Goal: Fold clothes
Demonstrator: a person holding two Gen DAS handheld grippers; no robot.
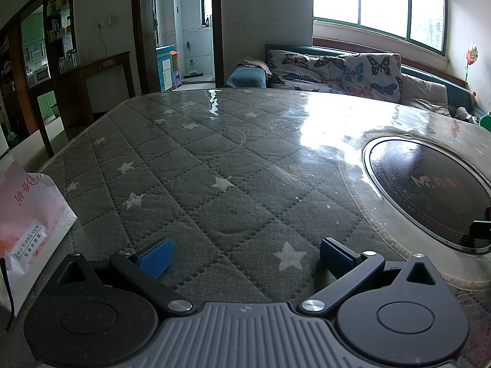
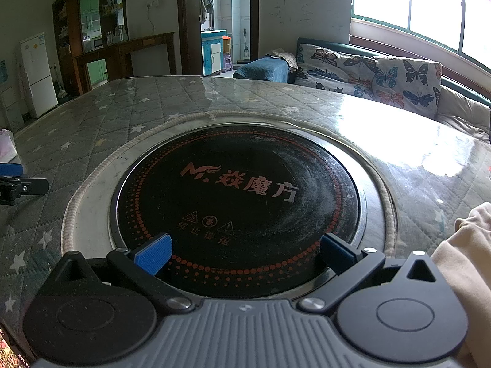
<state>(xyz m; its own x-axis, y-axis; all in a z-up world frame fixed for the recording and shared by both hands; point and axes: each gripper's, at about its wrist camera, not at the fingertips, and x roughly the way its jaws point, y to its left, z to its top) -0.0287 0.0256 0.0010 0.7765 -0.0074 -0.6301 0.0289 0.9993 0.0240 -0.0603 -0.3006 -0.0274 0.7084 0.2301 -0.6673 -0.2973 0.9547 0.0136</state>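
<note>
A cream-coloured garment (image 2: 460, 260) lies bunched at the right edge of the right wrist view, just right of my right gripper. My right gripper (image 2: 245, 253) is open and empty, low over the black round cooktop (image 2: 239, 190) set in the table. My left gripper (image 1: 244, 254) is open and empty, low over the grey quilted star-pattern table cover (image 1: 190, 165). No clothing shows in the left wrist view. The left gripper's fingertip (image 2: 12, 170) shows at the left edge of the right wrist view.
The table is covered by glossy clear plastic over the quilted cover (image 2: 92, 122). A pink and white tissue pack (image 1: 27, 214) stands at the table's left edge. The cooktop (image 1: 429, 190) is to the right of the left gripper. A butterfly-print sofa (image 1: 337, 70) stands behind the table.
</note>
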